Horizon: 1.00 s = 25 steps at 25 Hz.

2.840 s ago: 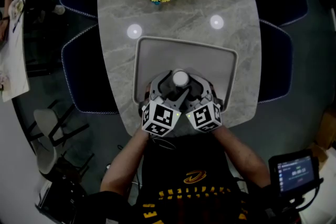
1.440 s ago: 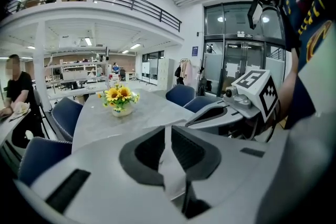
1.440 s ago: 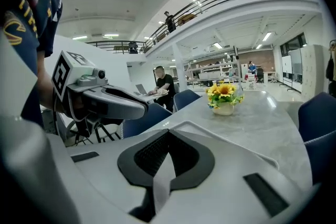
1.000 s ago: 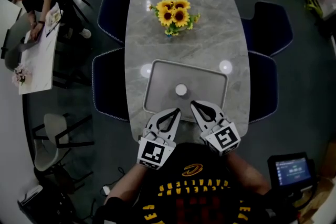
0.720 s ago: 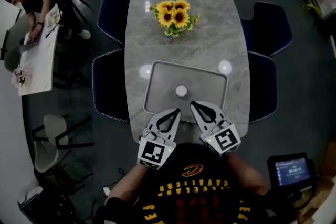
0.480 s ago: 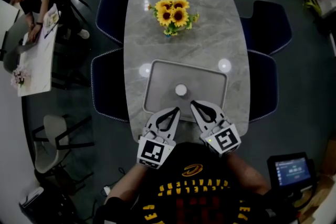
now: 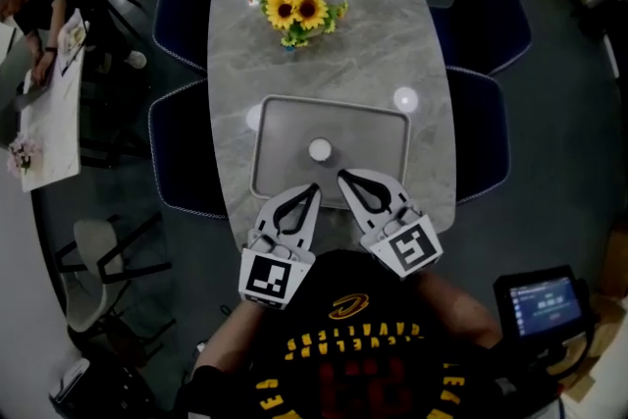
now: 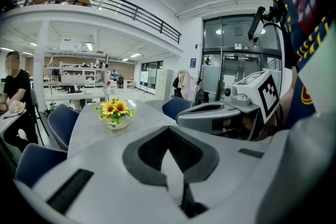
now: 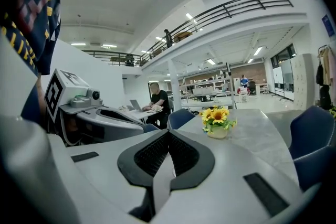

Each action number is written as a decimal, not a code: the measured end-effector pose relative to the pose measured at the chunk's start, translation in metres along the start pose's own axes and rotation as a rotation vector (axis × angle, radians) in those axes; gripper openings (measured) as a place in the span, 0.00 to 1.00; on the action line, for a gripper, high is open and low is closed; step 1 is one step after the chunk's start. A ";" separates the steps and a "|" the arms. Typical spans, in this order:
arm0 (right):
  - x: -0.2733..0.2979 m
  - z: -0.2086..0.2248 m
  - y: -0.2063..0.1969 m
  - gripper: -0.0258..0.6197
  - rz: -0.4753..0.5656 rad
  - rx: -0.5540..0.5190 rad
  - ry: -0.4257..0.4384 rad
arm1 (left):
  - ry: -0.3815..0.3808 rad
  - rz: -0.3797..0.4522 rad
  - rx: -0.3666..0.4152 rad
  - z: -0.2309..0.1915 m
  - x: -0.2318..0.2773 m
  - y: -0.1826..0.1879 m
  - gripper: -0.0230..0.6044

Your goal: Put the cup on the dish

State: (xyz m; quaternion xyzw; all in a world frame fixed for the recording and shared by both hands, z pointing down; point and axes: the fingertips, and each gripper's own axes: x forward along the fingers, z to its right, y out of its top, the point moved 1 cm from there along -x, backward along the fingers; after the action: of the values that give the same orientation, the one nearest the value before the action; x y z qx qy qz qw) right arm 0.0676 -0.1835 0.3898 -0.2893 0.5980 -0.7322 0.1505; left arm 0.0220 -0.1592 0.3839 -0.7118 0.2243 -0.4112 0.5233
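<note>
A small white cup stands alone in the middle of a grey rectangular tray-like dish on the marble table. My left gripper hovers over the dish's near edge, shut and holding nothing. Beside it my right gripper is also shut and holds nothing, its tip a short way below and right of the cup. Neither touches the cup. Both gripper views look across the table, with the cup hidden behind the gripper bodies.
A vase of sunflowers stands at the table's far half. Dark blue chairs flank both sides. Two bright round spots lie beside the dish. A person sits at another table far left.
Earlier both grippers were at the cup on the dish; now they are drawn back to its near edge. Over the last second the head view shifted slightly; the grippers and the cup stayed put.
</note>
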 end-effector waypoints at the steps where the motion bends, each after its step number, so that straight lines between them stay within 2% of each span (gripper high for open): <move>1: 0.000 -0.001 0.001 0.05 -0.004 -0.006 0.002 | 0.000 0.003 0.006 0.000 -0.001 0.001 0.04; 3: 0.000 -0.003 0.002 0.05 -0.022 -0.011 0.003 | 0.002 0.009 0.005 -0.001 -0.001 0.003 0.04; 5: 0.000 -0.005 0.002 0.05 -0.037 -0.008 0.005 | 0.012 0.018 -0.032 -0.002 -0.002 0.009 0.04; 8: 0.002 -0.009 0.002 0.05 -0.032 0.010 0.009 | 0.028 0.000 -0.051 -0.005 -0.006 0.009 0.04; 12: 0.002 -0.007 0.001 0.05 -0.007 -0.012 0.002 | 0.012 -0.021 -0.029 -0.004 -0.004 0.000 0.04; 20: 0.001 -0.005 -0.007 0.05 -0.037 -0.062 -0.010 | -0.015 -0.024 -0.003 -0.005 0.001 -0.001 0.04; 25: -0.002 -0.002 0.001 0.05 0.048 -0.037 -0.027 | -0.044 -0.035 0.030 0.000 0.007 -0.008 0.04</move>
State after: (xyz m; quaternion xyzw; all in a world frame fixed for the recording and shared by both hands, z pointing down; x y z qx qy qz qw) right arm 0.0680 -0.1812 0.3878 -0.2873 0.6163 -0.7131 0.1708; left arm 0.0255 -0.1617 0.3937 -0.7167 0.1941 -0.4078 0.5313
